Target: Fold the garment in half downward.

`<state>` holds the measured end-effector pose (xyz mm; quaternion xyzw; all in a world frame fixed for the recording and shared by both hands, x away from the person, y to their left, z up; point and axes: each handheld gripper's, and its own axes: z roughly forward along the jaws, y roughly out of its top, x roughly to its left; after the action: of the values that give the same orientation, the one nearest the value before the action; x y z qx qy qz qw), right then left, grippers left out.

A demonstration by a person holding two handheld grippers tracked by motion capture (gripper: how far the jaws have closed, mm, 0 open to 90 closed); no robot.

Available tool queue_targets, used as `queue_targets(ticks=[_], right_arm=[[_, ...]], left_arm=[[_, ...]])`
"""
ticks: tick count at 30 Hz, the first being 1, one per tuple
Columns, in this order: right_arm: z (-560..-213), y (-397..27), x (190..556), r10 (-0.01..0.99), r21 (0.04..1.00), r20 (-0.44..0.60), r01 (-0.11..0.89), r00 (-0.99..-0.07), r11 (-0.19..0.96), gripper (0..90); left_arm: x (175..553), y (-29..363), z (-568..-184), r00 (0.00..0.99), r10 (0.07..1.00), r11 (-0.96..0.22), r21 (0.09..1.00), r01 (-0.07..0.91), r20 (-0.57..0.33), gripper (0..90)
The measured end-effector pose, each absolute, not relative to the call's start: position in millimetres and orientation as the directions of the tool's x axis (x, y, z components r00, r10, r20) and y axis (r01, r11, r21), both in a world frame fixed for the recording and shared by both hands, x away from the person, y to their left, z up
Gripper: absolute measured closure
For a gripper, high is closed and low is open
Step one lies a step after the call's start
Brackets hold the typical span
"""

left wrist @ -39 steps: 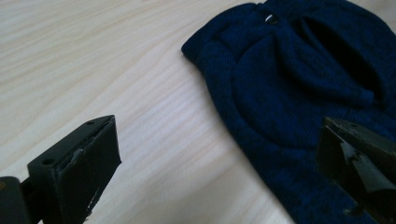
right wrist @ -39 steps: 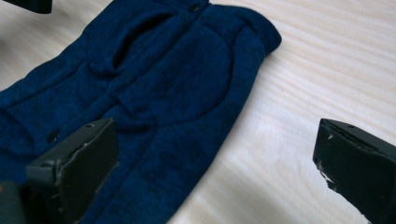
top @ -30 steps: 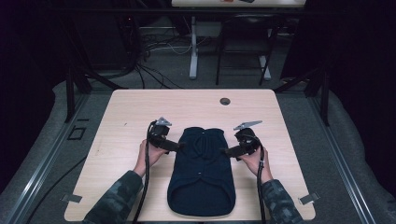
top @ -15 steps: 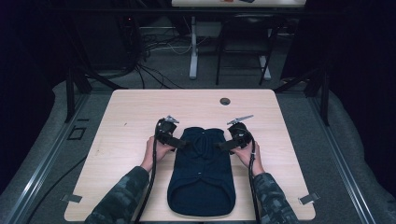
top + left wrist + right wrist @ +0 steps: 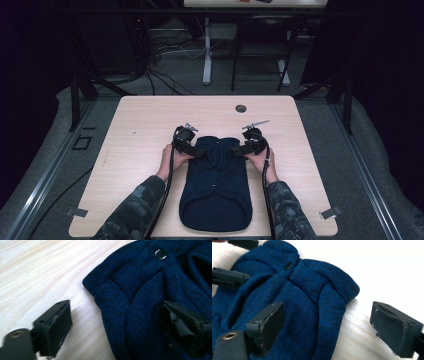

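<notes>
A dark blue knitted garment (image 5: pixel 215 187) is laid flat on the near middle of the counter (image 5: pixel 150 120), with its upper end turned away from the person. A small round snap button (image 5: pixel 160 254) is seen near that end. At the upper left corner of the garment the left tongs (image 5: pixel 194 150) are placed, at the upper right corner the right tongs (image 5: pixel 238 149). Both tongs are open and have just been closing; a corner fold of knit lies between the jaws of each, not yet pressed. One jaw is set over the fabric, the other over bare wood.
</notes>
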<state>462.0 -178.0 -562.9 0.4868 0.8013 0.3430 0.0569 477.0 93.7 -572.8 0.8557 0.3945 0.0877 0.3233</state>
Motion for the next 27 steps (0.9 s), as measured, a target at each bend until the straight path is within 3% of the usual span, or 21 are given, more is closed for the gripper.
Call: queue_targets(ticks=[6,14,27], right_arm=[[-564,-169,462,0.826,0.590,0.196,0.736,-0.529,0.331,24.2],[-565,-161,462,0.819,0.576,0.165,0.728,-0.550,0.373,37.5],[-564,-162,462,0.813,0.575,0.162,0.723,-0.560,0.383,51.5]], left_arm=[[476,92,-572,0.681,0.726,-0.490,0.623,0.609,-0.095,18.3],[472,87,-570,0.705,0.705,-0.520,0.622,0.585,-0.074,34.9],[474,88,-570,0.706,0.703,-0.513,0.625,0.589,-0.088,35.9]])
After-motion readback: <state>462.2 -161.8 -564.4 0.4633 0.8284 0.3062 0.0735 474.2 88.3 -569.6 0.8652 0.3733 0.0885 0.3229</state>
